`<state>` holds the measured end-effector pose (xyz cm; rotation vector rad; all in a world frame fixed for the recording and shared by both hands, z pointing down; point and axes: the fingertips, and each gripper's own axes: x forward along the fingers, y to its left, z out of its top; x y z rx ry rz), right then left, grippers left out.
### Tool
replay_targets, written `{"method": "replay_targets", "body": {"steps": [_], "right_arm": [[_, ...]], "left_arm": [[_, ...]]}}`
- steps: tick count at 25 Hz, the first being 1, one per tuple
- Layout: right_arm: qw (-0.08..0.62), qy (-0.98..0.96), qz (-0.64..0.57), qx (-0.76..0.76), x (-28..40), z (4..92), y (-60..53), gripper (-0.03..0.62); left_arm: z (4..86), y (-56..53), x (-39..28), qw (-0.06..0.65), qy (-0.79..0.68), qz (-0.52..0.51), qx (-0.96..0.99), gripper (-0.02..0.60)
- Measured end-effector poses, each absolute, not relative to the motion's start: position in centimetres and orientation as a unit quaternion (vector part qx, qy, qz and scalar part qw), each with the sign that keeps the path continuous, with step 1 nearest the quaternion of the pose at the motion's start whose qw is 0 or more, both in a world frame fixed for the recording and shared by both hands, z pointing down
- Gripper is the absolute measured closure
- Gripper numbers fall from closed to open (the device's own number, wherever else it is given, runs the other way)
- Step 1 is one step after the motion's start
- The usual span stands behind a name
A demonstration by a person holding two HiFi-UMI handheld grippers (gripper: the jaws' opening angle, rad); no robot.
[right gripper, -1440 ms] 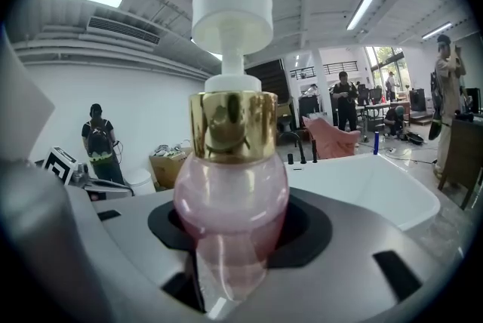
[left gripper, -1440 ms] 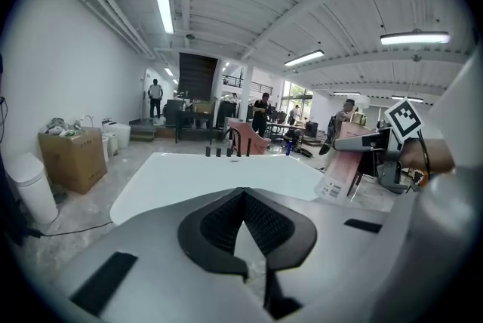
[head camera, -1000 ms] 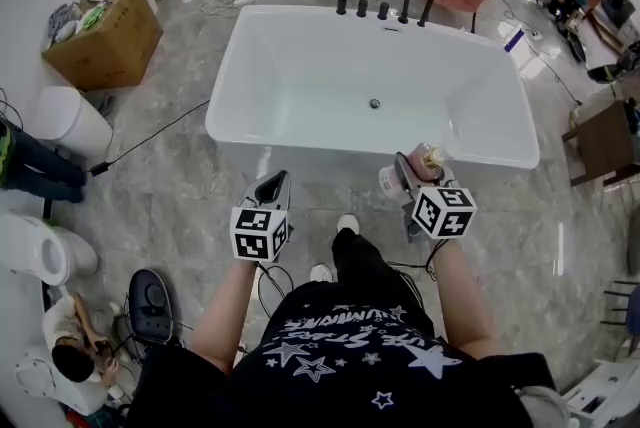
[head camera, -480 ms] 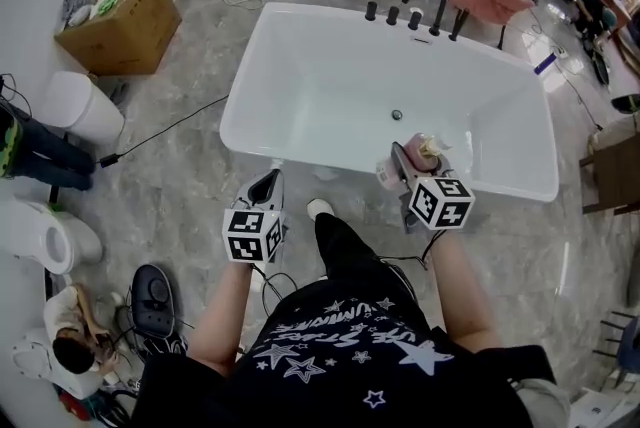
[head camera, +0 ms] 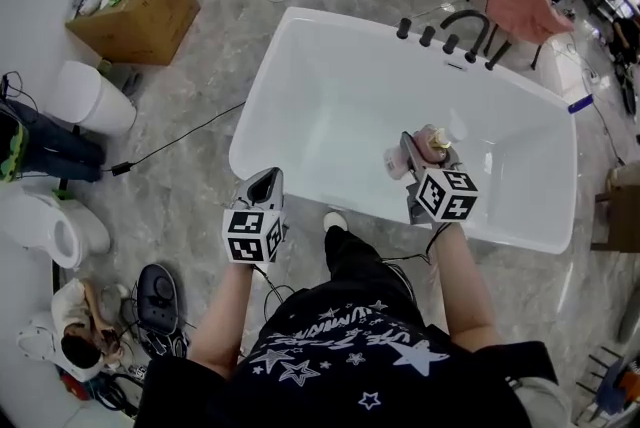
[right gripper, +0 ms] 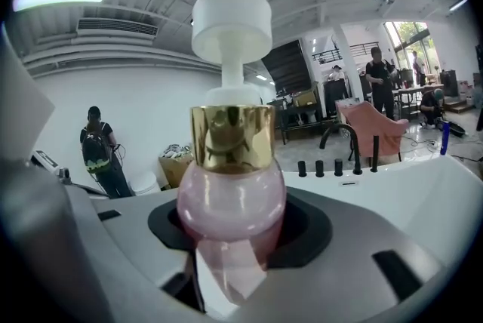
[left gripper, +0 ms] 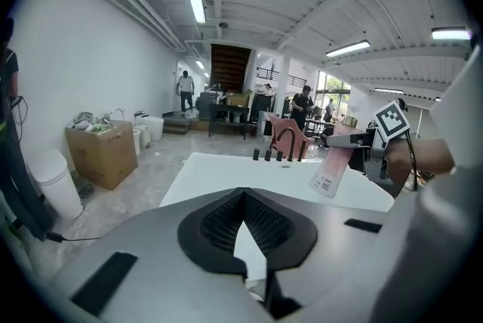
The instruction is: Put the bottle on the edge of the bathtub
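My right tool (head camera: 413, 159) is clenched round the belly of the bottle (right gripper: 230, 197), which it holds over the bathtub (head camera: 262, 76) near the front rim. My left tool (head camera: 263, 188) is closed and empty. The bottle has a glossy pink bulb, a gold collar and a white pump. I judge it light, stiff, slick and top-heavy, so I grip the body, not the pump.

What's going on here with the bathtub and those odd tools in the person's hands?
A person stands at a white bathtub with a gripper in each hand. The right gripper is closed on a pink pump bottle and holds it in the air over the tub's near side; the bottle is not yet set down on the edge. The left gripper is empty, with its jaws together, just outside the tub.
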<state>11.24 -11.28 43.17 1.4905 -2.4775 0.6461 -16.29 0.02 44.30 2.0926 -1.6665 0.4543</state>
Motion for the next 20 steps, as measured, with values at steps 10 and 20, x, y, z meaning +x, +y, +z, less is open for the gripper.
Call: {"method": "replay_targets", "body": {"steps": [10, 20], "right_arm": [[0.096, -0.826, 0.227, 0.507, 10.0, 45.8, -26.0, 0.372], [0.107, -0.82, 0.214, 0.521, 8.1, 49.0, -40.7, 0.372]], "left_arm": [[45.5, -14.0, -16.8, 0.213, -0.595, 0.172, 0.756, 0.566], [47.8, -26.9, -17.0, 0.225, -0.587, 0.168, 0.76, 0.566]]}}
